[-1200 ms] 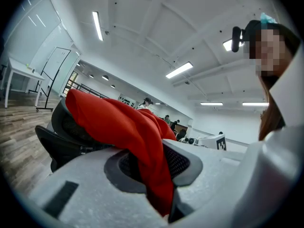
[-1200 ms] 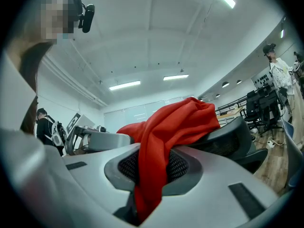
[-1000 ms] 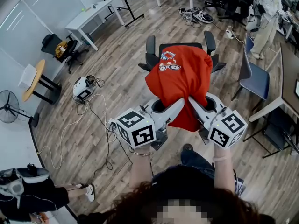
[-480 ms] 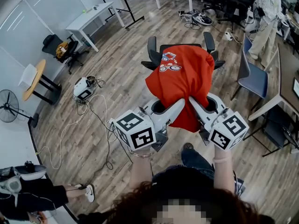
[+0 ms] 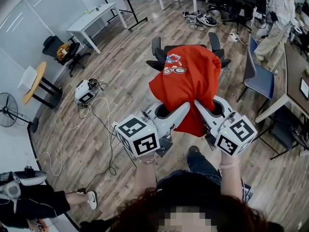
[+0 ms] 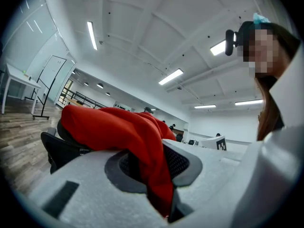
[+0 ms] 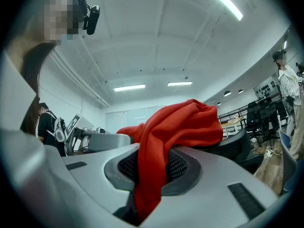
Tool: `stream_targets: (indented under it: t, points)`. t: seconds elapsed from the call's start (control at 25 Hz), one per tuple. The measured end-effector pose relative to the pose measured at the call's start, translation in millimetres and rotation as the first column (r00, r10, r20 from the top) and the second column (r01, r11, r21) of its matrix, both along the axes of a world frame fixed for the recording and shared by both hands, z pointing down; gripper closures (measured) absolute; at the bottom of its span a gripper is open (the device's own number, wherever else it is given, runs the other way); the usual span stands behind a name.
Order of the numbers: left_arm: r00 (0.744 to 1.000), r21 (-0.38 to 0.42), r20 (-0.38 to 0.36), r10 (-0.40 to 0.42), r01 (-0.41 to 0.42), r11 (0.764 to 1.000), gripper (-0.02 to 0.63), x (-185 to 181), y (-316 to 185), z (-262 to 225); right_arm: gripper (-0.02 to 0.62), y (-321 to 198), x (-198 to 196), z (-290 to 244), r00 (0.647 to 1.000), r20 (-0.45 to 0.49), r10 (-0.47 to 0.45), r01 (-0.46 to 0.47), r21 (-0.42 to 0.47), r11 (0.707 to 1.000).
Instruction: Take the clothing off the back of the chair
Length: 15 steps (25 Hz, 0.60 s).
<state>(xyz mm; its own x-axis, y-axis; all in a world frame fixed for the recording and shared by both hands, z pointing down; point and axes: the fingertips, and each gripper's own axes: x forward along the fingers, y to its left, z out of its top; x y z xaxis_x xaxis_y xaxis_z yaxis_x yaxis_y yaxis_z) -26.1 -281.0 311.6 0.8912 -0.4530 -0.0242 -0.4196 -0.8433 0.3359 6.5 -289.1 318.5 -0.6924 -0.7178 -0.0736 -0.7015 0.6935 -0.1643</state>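
Observation:
A red T-shirt (image 5: 188, 83) with a printed picture hangs over the back of a black office chair (image 5: 157, 52), whose armrests show on either side. My left gripper (image 5: 186, 106) is shut on the near hem of the red T-shirt (image 6: 142, 141), the cloth pinched between its jaws. My right gripper (image 5: 198, 104) is shut on the same hem right beside it, and the red T-shirt (image 7: 156, 151) runs from its jaws up over the chair back (image 7: 232, 144). Both grippers point level toward the chair.
A blue chair (image 5: 260, 79) and a dark table (image 5: 294, 81) stand to the right. A white table (image 5: 94, 21), a small round table (image 5: 34, 81), a fan (image 5: 8, 111) and floor cables (image 5: 96, 124) lie to the left. People stand at the far right (image 5: 277, 18) and lower left (image 5: 34, 197).
Both grippers have drawn back slightly toward me with the hem still pinched. The chair sits a little farther up in the head view, and the shirt stays over its back.

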Motion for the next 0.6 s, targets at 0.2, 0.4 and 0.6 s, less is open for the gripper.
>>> stream_targets:
  t: [0.2,0.4,0.6]
  points:
    - [1.0,0.026,-0.019,0.002,-0.001,1.0,0.522,-4,15,-9,0.526,15,-4,-10,0.999,-0.032,0.023,-0.022,0.048,0.999]
    - [1.0,0.052,-0.025,0.001,0.0,0.999,0.525,-7,29,-18,0.529,29,-8,-20,0.998,-0.056,0.037,-0.032,0.084,0.996]
    - [0.999,0.063,-0.043,0.001,0.002,0.998,0.525,-13,44,-26,0.532,44,-15,-29,0.997,-0.074,0.035,-0.027,0.102,0.994]
